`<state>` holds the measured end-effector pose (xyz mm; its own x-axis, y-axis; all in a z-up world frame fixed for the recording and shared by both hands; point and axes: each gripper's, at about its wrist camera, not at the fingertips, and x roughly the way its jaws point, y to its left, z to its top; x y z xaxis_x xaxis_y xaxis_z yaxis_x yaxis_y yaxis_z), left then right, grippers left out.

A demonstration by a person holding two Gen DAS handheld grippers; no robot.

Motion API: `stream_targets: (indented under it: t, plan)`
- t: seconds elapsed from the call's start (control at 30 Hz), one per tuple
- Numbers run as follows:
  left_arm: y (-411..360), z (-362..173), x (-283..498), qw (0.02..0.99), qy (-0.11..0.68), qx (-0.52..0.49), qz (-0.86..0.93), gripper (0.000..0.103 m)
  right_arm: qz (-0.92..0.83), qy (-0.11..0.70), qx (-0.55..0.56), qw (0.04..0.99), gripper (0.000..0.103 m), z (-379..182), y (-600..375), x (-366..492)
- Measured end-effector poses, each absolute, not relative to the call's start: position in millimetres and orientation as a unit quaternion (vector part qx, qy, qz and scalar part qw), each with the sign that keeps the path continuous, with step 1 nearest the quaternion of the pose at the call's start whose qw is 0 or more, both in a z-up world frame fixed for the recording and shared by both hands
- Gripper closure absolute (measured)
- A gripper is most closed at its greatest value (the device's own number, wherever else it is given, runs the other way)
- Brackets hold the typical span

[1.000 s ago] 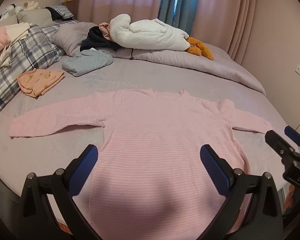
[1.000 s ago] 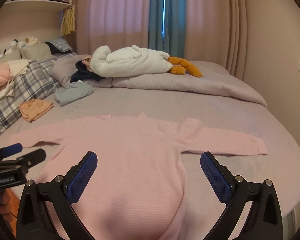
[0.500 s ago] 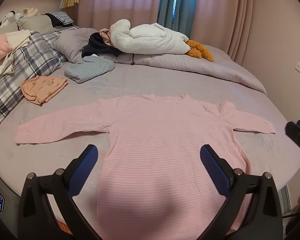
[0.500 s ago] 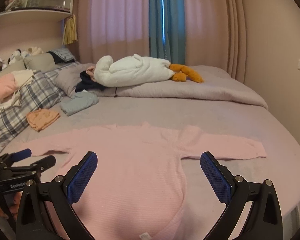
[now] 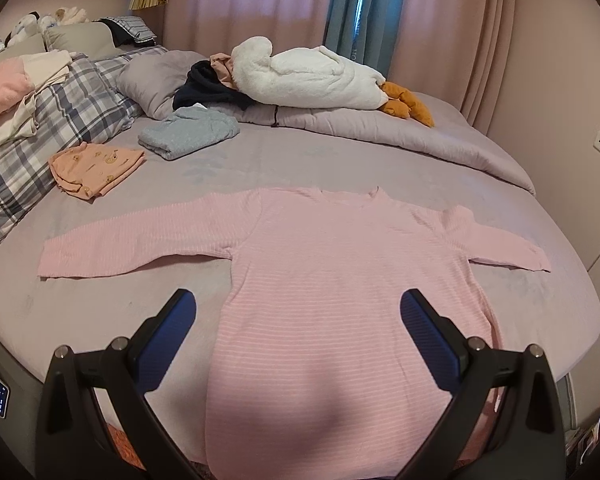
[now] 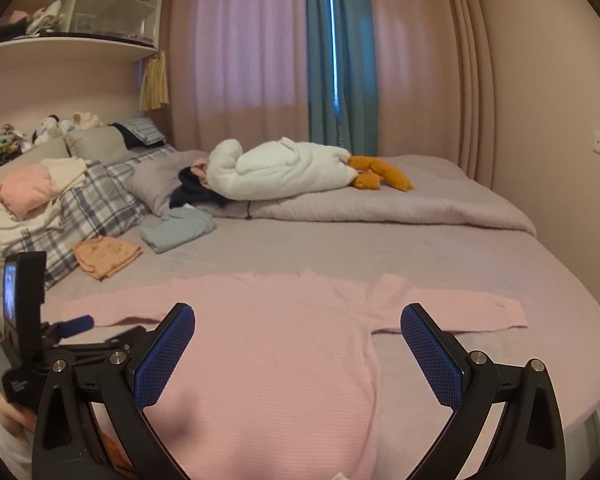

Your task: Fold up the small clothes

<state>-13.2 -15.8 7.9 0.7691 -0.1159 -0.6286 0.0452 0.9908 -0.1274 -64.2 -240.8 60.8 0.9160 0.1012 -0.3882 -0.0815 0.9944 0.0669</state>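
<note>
A pink striped long-sleeved top lies flat on the grey bed, sleeves spread left and right, hem toward me. It also shows in the right wrist view. My left gripper is open and empty, held above the hem end of the top. My right gripper is open and empty, raised over the top's right half. The left gripper also shows at the left edge of the right wrist view, beside the left sleeve.
A folded grey garment and a folded orange garment lie at the back left. A white plush goose rests on a rolled grey duvet. Plaid pillows with stacked clothes are at the left. The bed edge curves at the right.
Both grippers have risen and pulled back from the top, so more of the room shows. The right gripper has left the left wrist view. The top has not moved.
</note>
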Motion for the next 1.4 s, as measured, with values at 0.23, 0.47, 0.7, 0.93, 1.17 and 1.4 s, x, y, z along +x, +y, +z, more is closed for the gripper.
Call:
stream_targets:
  t: [0.23, 0.47, 0.7, 0.93, 1.17, 1.4]
  plan:
    - [-17.8, 10.2, -10.1, 0.941, 0.333, -0.041, -0.037, 0.001, 0.056, 0.212, 0.046, 0.975, 0.001, 48.2, -242.4, -49.6]
    - [-19.7, 10.9, -4.0, 0.940, 0.334, -0.059, -0.045, 0.001, 0.057, 0.221, 0.066, 0.971, 0.001, 38.8, -250.6, -40.9]
    - [-24.0, 11.1, 9.2, 0.939, 0.335, -0.065, -0.050, 0.001, 0.051, 0.218, 0.087, 0.971, 0.001, 35.6, -259.1, -30.2]
    - [-25.4, 10.9, 27.3, 0.935, 0.342, -0.076, -0.055, 0.001, 0.057, 0.235, 0.112, 0.964, 0.006, 30.8, -270.9, -7.1]
    - [-33.3, 5.7, 55.3, 0.928, 0.358, -0.089, -0.057, 0.001, 0.066, 0.247, 0.129, 0.958, 0.015, 27.3, -288.0, 22.7]
    - [-57.7, -0.1, 86.8, 0.922, 0.375, -0.077, -0.062, 0.002, 0.046, 0.258, 0.150, 0.953, 0.020, 21.1, -323.1, 56.2]
